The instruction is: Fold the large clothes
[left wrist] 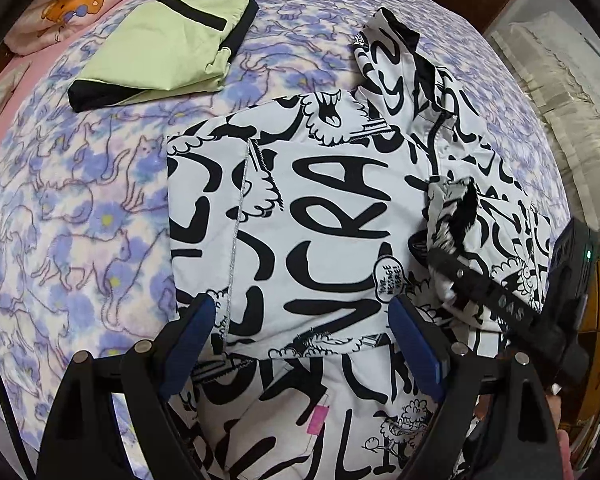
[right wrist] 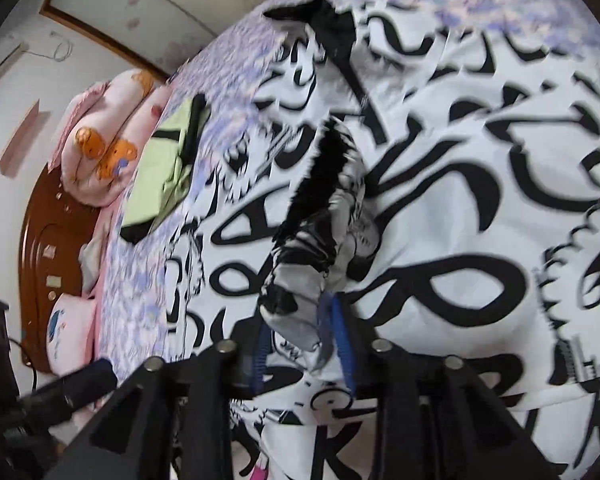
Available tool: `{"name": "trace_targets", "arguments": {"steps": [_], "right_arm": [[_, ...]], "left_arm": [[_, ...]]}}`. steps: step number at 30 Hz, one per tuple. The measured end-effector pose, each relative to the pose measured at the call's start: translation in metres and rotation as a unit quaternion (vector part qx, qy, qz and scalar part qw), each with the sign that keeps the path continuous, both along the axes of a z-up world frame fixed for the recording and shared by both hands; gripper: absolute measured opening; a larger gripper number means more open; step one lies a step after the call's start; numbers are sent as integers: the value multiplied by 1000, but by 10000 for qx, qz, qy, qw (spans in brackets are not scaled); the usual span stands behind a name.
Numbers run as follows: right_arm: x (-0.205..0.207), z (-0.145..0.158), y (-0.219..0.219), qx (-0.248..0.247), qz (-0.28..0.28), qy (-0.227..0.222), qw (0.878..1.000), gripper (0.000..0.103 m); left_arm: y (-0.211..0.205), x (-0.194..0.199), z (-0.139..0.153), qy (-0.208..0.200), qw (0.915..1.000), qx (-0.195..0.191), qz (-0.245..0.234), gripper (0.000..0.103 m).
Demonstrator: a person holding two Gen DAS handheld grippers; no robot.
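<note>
A white jacket with bold black lettering (left wrist: 320, 208) lies spread on the bed, one side folded over its middle. My left gripper (left wrist: 302, 304) hangs open just above the jacket's near part, nothing between its blue pads. At the right, the jacket's sleeve cuff (left wrist: 456, 216) rises in a bunch over a black finger (left wrist: 484, 286) of my right gripper. In the right wrist view the same cuff (right wrist: 324, 208) sits between the blue pads of my right gripper (right wrist: 300, 320). The jaws stand a little apart and the cloth lies loose in the gap. The jacket (right wrist: 480, 248) fills that view, blurred.
A folded green and black garment (left wrist: 168, 48) lies at the far left on the purple flowered bedspread (left wrist: 80, 220). A pink cartoon quilt (left wrist: 72, 4) is rolled up at the bed's head by a wooden headboard (right wrist: 48, 240). Bare bedspread shows left of the jacket.
</note>
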State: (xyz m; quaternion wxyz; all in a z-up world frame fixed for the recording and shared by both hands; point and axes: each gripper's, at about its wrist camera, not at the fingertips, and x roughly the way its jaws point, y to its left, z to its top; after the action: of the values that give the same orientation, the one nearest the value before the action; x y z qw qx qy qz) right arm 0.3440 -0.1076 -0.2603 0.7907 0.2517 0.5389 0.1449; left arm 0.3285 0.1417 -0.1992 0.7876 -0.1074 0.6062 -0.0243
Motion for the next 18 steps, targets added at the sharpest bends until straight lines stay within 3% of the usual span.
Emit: {"name": "trace_targets", "arguments": {"steps": [5, 7, 11, 18], "right_arm": [[-5, 0, -7, 646, 256, 69, 9976, 60], [-10, 8, -13, 657, 289, 27, 9974, 61], [-25, 22, -37, 502, 273, -119, 9983, 64], [-54, 33, -88, -302, 133, -319, 9989, 64]], "left_arm": [[-13, 11, -7, 34, 9999, 98, -136, 87], [-22, 14, -12, 63, 9997, 142, -167, 87], [-39, 17, -26, 225, 9995, -205, -64, 87], [-76, 11, -64, 617, 9927, -970, 361, 87]]}}
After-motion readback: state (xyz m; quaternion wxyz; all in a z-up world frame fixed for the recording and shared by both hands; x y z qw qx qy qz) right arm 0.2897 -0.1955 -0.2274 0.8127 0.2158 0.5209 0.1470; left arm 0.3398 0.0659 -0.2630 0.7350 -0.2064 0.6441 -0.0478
